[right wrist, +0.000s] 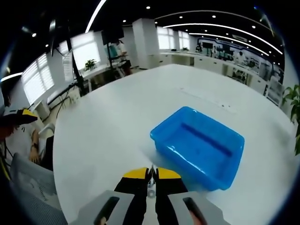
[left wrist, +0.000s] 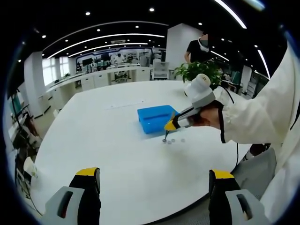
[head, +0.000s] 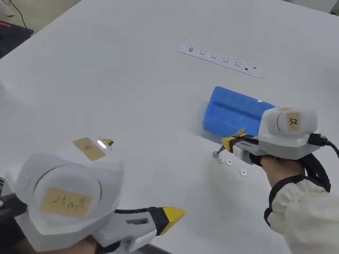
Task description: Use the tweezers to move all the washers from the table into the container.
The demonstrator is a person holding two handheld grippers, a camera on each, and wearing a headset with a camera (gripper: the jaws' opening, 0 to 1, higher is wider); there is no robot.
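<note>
Blue container (right wrist: 197, 145) apparently empty; three washers (head: 229, 162) left on table (head: 132, 106); tweezers (head: 217, 153), clamped in right gripper (head: 232, 142), tips' state unreadable.

Holding the left gripper (left wrist: 153, 176) with jaws spread wide above the white table (left wrist: 93, 140). Facing the right gripper (left wrist: 171, 125) across it, clamping the tweezers (left wrist: 166, 135) and pointing their tip down beside small washers (left wrist: 174, 140), near the blue container (left wrist: 157, 118).

Washers (head: 229, 162) lie on the table (head: 132, 106) just before the container (head: 235, 114), power strip (head: 220, 60) behind it.
</note>
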